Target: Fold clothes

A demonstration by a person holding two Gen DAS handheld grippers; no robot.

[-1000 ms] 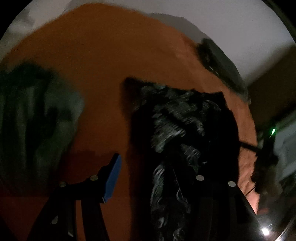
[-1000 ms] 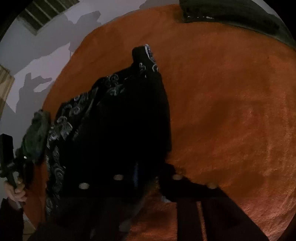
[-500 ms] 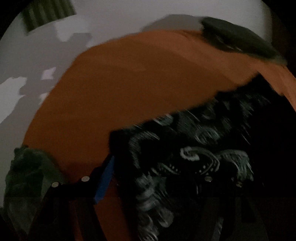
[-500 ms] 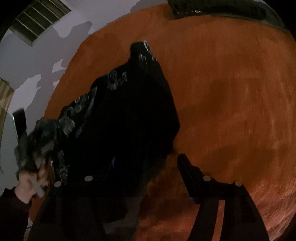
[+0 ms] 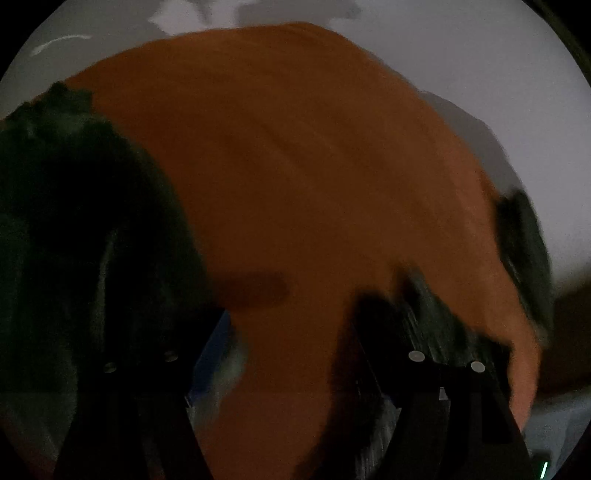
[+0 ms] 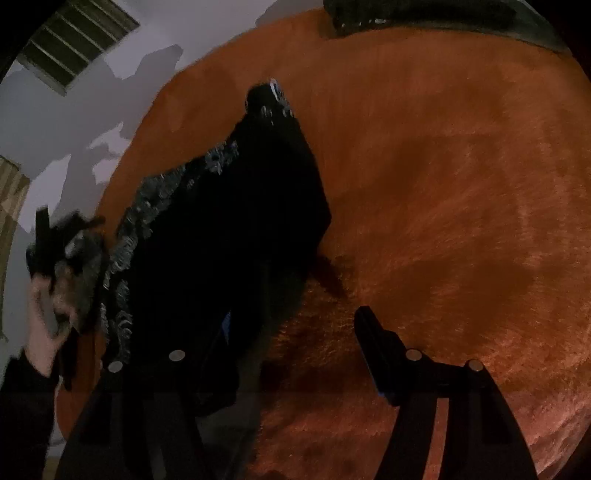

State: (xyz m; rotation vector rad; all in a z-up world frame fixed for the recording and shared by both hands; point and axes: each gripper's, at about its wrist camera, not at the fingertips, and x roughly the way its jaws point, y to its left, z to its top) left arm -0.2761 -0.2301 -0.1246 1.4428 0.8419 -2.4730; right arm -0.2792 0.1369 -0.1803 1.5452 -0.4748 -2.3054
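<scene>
My right claw [image 6: 295, 332] is spread wide, nothing in it, over the orange rug [image 6: 461, 221]. Black patterned garment [image 6: 229, 236] lies on rug's left part w/ its near end draped over the left finger. Left claw [image 5: 295, 332] also spread, view blurred; dark green cloth [image 5: 74, 221] at rug's left edge.

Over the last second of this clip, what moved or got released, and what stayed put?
The right gripper went from shut on the black patterned garment to open, letting it go onto the orange rug. The left gripper swung fast, so its view is blurred, and garment cloth now lies only over one finger. The dark green garment and the folded item at the rug's far edge stayed.
</scene>
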